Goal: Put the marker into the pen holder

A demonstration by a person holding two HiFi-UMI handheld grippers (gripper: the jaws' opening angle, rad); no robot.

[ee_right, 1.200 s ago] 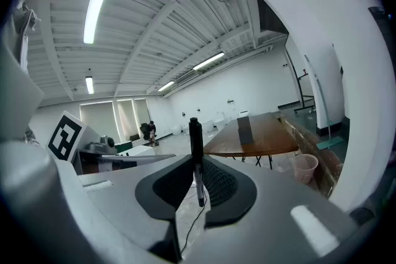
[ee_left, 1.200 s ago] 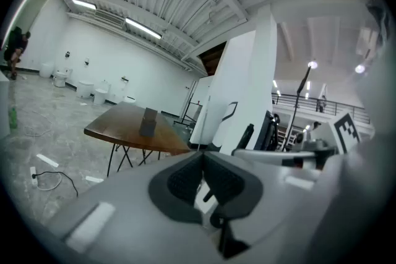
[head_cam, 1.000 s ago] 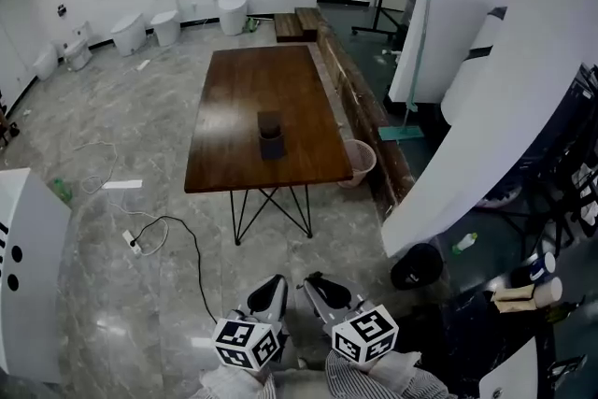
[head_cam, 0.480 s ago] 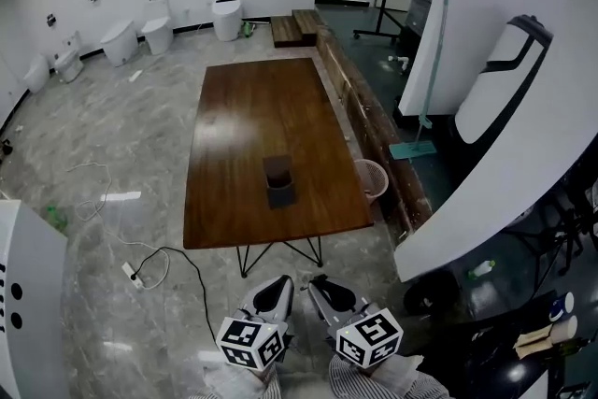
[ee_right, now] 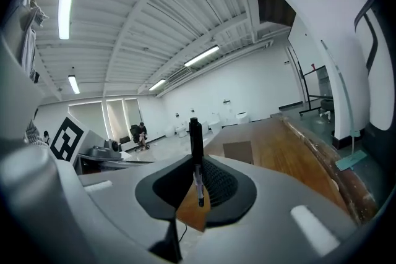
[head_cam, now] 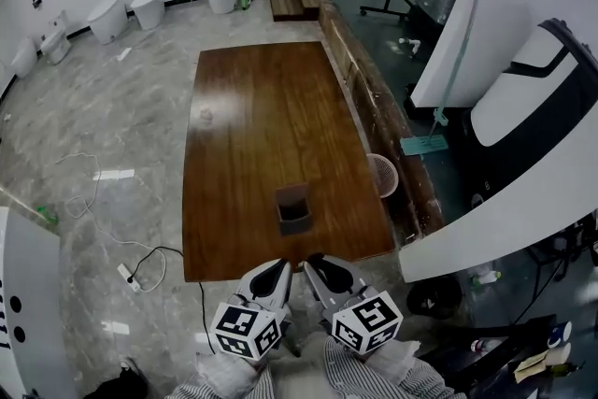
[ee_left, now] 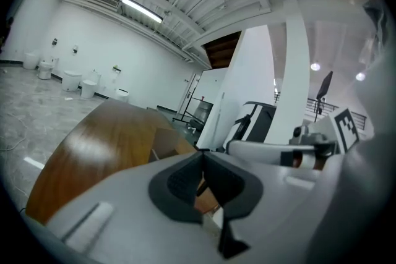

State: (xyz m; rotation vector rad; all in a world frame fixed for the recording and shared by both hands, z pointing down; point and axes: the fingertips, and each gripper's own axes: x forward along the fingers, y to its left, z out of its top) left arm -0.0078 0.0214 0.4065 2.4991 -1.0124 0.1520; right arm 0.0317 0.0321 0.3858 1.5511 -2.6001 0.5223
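Note:
A dark, square pen holder (head_cam: 292, 208) stands on the brown wooden table (head_cam: 252, 117), close to its near edge. Both grippers hang side by side just short of that edge. My right gripper (head_cam: 318, 264) is shut on a black marker (ee_right: 195, 133), which stands upright between the pads. The pen holder (ee_right: 238, 151) shows ahead of it on the table top. My left gripper (head_cam: 276, 270) is shut with nothing in it. In the left gripper view the left gripper (ee_left: 202, 161) has its pads meeting, and the pen holder (ee_left: 162, 144) lies beyond them.
A mesh waste basket (head_cam: 381, 175) stands on the floor by the table's right side. A long wooden bench (head_cam: 374, 98) runs along behind it. A cable with a power strip (head_cam: 129, 272) lies on the floor to the left. A large white curved structure (head_cam: 523, 192) fills the right.
The table and pen holder have come much closer in the head view and now reach almost to the grippers. Both grippers keep the same pose, the marker still held.

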